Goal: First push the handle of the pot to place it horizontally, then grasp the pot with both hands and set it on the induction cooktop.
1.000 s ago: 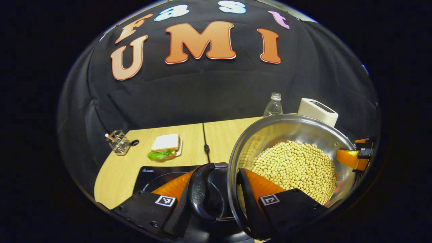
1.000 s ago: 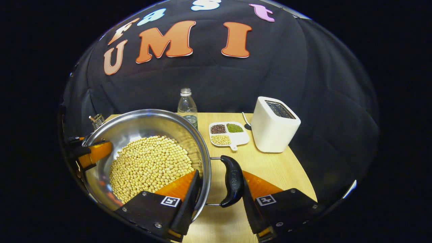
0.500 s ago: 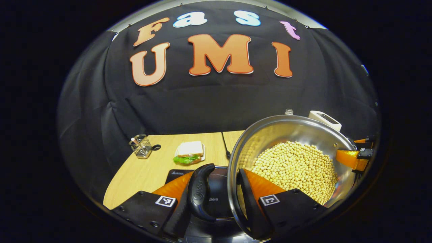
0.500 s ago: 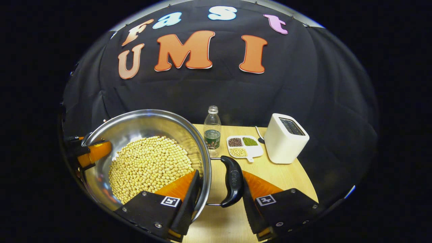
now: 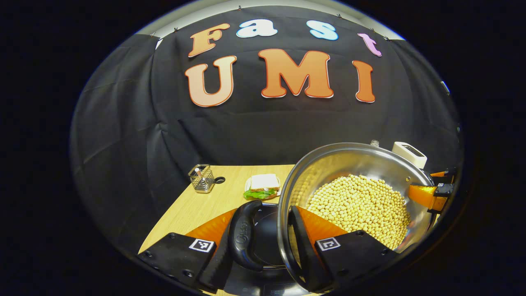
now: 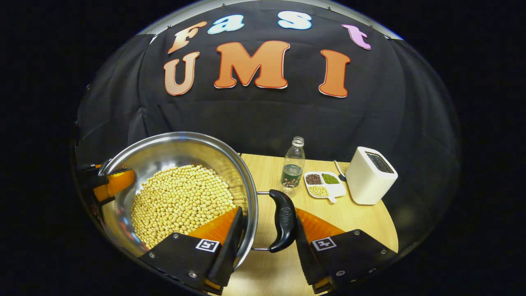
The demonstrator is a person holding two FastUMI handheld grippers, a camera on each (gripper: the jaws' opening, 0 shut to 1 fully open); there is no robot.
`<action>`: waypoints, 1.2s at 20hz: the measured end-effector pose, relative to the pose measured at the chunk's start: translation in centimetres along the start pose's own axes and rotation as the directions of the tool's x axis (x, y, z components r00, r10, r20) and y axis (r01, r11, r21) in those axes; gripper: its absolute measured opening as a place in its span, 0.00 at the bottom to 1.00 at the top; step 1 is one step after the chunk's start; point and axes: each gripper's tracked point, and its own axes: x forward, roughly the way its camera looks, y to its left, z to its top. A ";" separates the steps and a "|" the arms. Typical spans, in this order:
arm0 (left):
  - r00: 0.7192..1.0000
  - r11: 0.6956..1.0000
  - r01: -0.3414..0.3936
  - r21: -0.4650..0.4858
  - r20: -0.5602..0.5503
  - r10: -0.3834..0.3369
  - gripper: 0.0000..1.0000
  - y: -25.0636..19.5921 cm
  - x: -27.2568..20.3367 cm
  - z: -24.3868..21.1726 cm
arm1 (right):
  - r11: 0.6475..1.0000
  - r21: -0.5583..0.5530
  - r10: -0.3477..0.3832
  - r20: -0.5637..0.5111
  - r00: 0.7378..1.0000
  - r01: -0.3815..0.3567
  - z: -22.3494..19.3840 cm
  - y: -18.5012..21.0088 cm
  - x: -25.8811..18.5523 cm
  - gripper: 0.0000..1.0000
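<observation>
A steel pot [image 5: 328, 164] full of soybeans [image 5: 361, 209] hangs between both grippers. My left gripper [image 5: 263, 213] is shut on the pot's black left handle [image 5: 242, 236], with one finger outside the handle and the other inside the rim. Under that handle lies the black induction cooktop [image 5: 267, 230]. My right gripper [image 6: 268, 213] is shut on the pot's right handle [image 6: 283, 220] in the same way. The pot [image 6: 172, 148] fills the left of the right gripper view. Each gripper shows at the far rim in the other's view: the right gripper [image 5: 431, 193], the left gripper [image 6: 107, 185].
On the wooden table [image 5: 197, 205] stand a wire holder [image 5: 202, 179] and a sandwich on a plate [image 5: 263, 187]. To the right are a bottle [image 6: 293, 164], a divided dish of beans [image 6: 322, 185] and a white toaster [image 6: 372, 174].
Both grippers have carried the pot leftward. The bottle, dish, toaster and sandwich have slid right in the views and look smaller. The cooktop now sits beneath the left handle.
</observation>
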 end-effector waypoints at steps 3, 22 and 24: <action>1.000 1.000 -0.020 -0.007 -0.011 0.020 0.76 2.2 0.2 -0.6 | 1.000 -0.007 0.020 -0.010 1.000 -0.020 -0.4 2.2 0.4 0.67; 0.994 0.997 -0.066 -0.038 -0.090 0.062 0.76 7.6 5.1 -4.6 | 0.997 -0.040 0.054 -0.112 0.992 -0.059 -2.7 8.2 6.5 0.67; 0.993 0.997 -0.065 -0.045 -0.106 0.060 0.76 7.6 5.7 -5.4 | 0.997 -0.043 0.052 -0.123 0.991 -0.058 -3.1 8.6 7.1 0.67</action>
